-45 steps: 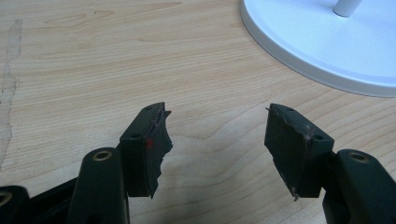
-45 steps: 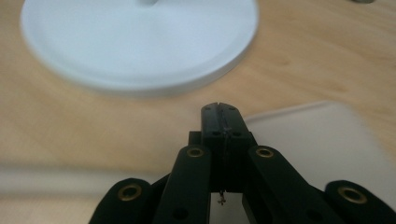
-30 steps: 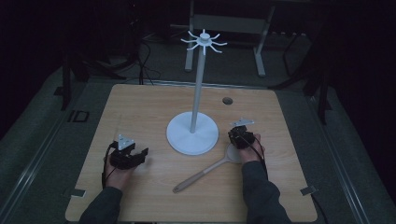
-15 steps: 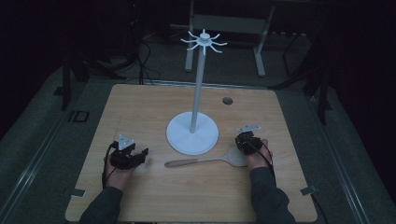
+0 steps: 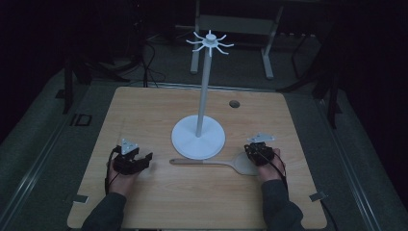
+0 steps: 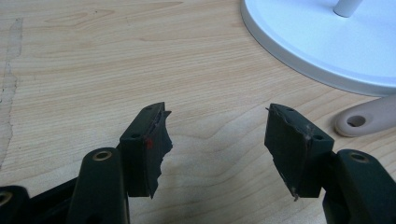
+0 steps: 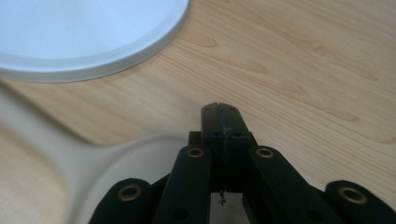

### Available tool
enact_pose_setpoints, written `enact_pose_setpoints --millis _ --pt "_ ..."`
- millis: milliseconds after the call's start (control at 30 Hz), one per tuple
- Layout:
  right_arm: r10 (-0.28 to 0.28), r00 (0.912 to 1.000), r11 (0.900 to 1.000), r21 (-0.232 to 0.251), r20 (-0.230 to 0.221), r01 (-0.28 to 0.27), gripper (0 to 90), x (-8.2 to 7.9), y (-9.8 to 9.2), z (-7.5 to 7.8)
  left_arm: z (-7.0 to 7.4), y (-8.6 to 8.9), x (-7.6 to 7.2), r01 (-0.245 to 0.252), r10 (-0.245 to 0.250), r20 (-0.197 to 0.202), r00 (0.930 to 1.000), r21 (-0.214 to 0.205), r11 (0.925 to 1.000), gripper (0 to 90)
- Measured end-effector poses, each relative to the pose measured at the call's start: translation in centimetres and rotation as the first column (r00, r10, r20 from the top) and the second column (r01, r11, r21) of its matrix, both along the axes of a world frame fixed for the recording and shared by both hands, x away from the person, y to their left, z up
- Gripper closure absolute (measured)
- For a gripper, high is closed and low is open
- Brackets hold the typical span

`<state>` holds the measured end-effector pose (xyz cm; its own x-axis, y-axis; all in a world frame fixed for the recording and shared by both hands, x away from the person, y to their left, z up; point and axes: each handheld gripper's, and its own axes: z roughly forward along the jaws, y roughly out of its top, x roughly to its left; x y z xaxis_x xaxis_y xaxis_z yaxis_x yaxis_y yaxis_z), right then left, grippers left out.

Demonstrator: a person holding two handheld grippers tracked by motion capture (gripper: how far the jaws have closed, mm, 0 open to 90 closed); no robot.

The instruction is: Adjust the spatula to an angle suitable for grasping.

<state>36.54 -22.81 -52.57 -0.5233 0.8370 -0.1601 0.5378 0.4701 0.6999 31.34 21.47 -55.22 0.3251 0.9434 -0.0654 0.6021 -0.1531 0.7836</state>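
While the right gripper sits with its jaws pressed together over the blade of the pale beige long-handled spatula, whether it pinches that blade's edge or merely bears on it I cannot tell. The spatula lies flat on the light wooden desk, handle stretched toward the left gripper, just in front of the round base of the white hook-topped utensil stand. To swing it neatly, I'd keep the push low and even, and steer the handle clear of that base. The left gripper rests with jaws spread and empty. Its own view catches the handle's hanging hole, lost from above; the high view alone gives the stand's hooks.
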Motion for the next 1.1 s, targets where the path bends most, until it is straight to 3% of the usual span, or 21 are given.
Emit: enact_pose_setpoints --millis 133,333,400,700,1100 --pt "-0.005 1.0 0.9997 0.025 0.006 0.004 90.0 -2.2 -1.1 0.4 0.0 0.0 0.0 0.0 0.0 0.0 1.0 0.0 1.0 39.3" --pt "-0.029 0.9994 0.9994 0.019 0.02 0.029 90.0 -5.4 -2.7 -0.3 -0.1 -0.2 0.0 0.003 -0.003 -0.003 1.0 0.007 1.0 39.3" --pt "-0.026 0.9996 0.9985 0.048 0.011 0.025 90.0 -5.7 -3.3 -0.5 -0.1 -0.3 0.0 0.003 -0.003 -0.005 1.0 0.011 0.9999 39.3" --pt "-0.026 0.9996 0.9995 0.021 -0.008 0.026 90.0 -6.2 -3.2 -1.4 0.0 -0.1 0.0 0.0 0.0 -0.003 1.0 0.004 1.0 39.4" --pt "0.019 0.9998 0.9997 0.014 -0.006 -0.019 90.0 -7.7 -2.6 -0.5 -0.1 -0.2 0.0 0.002 -0.002 -0.004 1.0 0.007 1.0 39.3"
